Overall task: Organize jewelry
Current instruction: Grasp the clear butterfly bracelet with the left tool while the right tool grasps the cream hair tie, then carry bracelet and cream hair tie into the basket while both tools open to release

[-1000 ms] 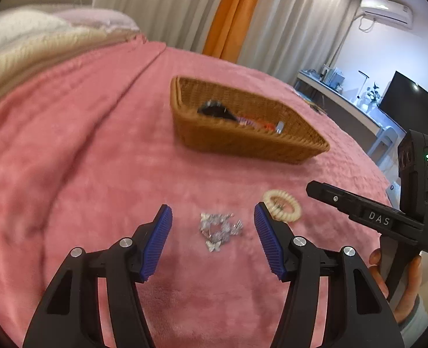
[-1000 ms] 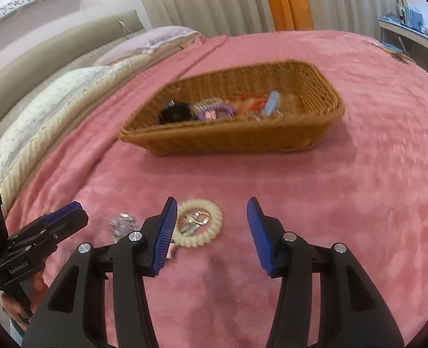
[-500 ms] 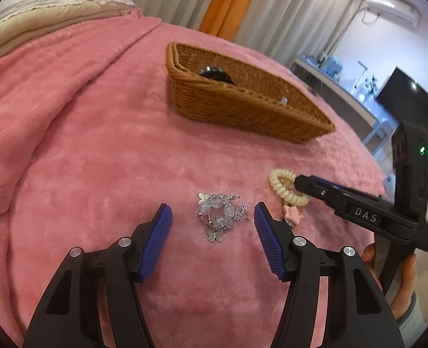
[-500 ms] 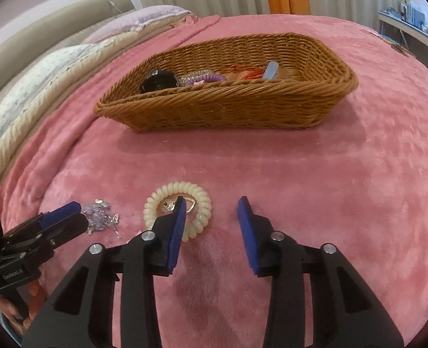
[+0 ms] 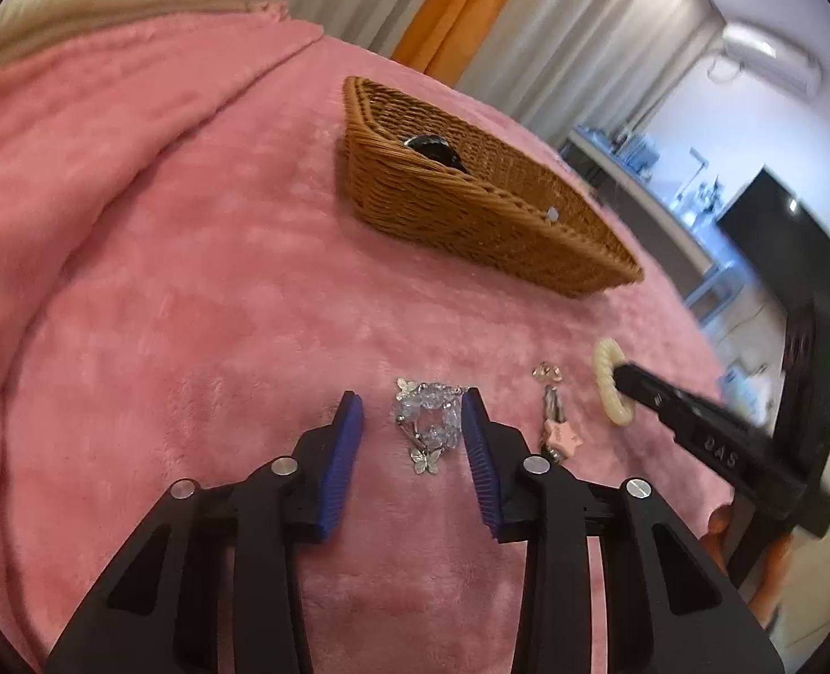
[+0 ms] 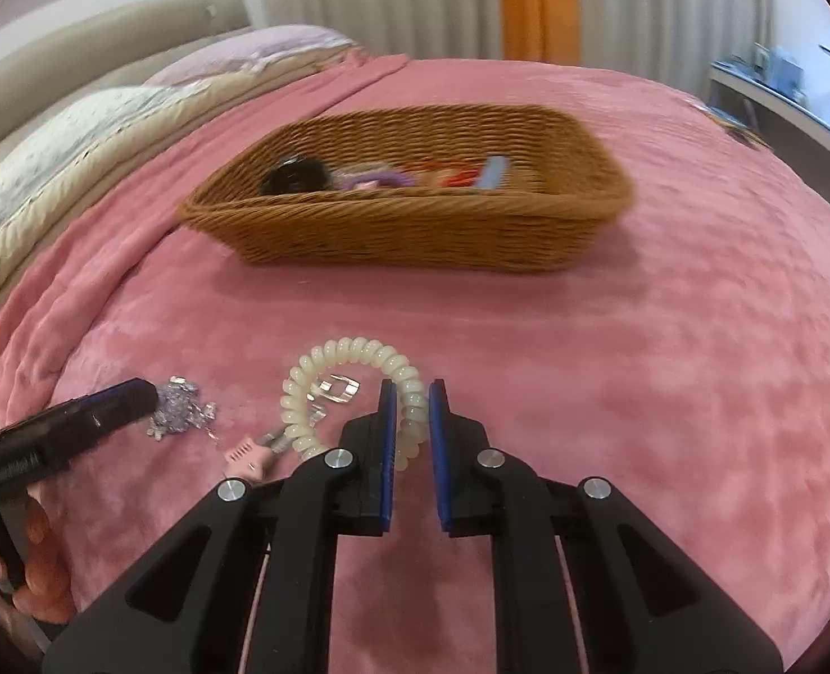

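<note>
A crystal butterfly bracelet (image 5: 429,421) lies on the pink blanket between the pads of my left gripper (image 5: 412,404), which is part closed around it with gaps on both sides. It also shows in the right wrist view (image 6: 181,413). A cream spiral hair tie (image 6: 353,393) lies further right; my right gripper (image 6: 412,393) has closed to a narrow gap around its right side. The hair tie also shows in the left wrist view (image 5: 611,379). A pink star clip (image 5: 555,427) lies between the two items. A wicker basket (image 6: 415,224) stands beyond.
The basket (image 5: 471,213) holds a black item (image 6: 296,177), purple and orange ties and a blue clip. Pillows and a headboard lie to the left. A desk and a TV stand at the right past the bed edge.
Both grippers have moved down and forward onto their items. The left jaws have narrowed around the bracelet. The right jaws have closed in around the hair tie's rim.
</note>
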Tool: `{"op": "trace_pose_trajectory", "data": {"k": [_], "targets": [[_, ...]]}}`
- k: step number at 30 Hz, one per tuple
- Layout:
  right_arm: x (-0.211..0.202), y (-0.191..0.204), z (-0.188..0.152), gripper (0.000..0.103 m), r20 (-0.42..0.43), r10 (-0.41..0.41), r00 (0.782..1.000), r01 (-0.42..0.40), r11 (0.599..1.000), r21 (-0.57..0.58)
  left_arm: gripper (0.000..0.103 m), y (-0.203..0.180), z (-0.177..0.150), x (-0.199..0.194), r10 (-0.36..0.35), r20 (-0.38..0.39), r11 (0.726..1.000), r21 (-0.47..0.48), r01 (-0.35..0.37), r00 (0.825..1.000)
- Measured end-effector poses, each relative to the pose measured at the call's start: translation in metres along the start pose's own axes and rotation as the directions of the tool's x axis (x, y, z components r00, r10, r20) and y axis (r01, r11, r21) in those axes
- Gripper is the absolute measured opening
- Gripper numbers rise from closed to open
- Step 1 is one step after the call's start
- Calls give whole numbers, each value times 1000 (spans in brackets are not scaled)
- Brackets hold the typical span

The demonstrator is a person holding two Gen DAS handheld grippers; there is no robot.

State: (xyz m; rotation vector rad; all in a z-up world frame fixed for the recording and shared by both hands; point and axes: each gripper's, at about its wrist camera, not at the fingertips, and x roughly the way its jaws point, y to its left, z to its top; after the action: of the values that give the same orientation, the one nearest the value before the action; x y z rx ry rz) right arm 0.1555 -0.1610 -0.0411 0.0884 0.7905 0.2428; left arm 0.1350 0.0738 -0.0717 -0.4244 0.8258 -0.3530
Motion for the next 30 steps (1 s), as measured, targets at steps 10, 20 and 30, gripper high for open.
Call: {"op": "trace_pose_trajectory", "data": {"k": [10, 20, 30], "targets": [[7, -13, -9, 10, -37, -43, 998, 43, 999, 5, 30, -26, 0, 15, 122, -41, 986, 121, -116, 992], [9, -23, -12, 11, -43, 24, 999, -22, 998, 59, 7, -12, 0, -2, -14, 23, 998, 68, 12, 1000], [14, -11, -7, 13, -67, 2, 998, -2, 1000, 2, 7, -15, 0, -12, -71, 85, 996, 51, 67, 994]]}}
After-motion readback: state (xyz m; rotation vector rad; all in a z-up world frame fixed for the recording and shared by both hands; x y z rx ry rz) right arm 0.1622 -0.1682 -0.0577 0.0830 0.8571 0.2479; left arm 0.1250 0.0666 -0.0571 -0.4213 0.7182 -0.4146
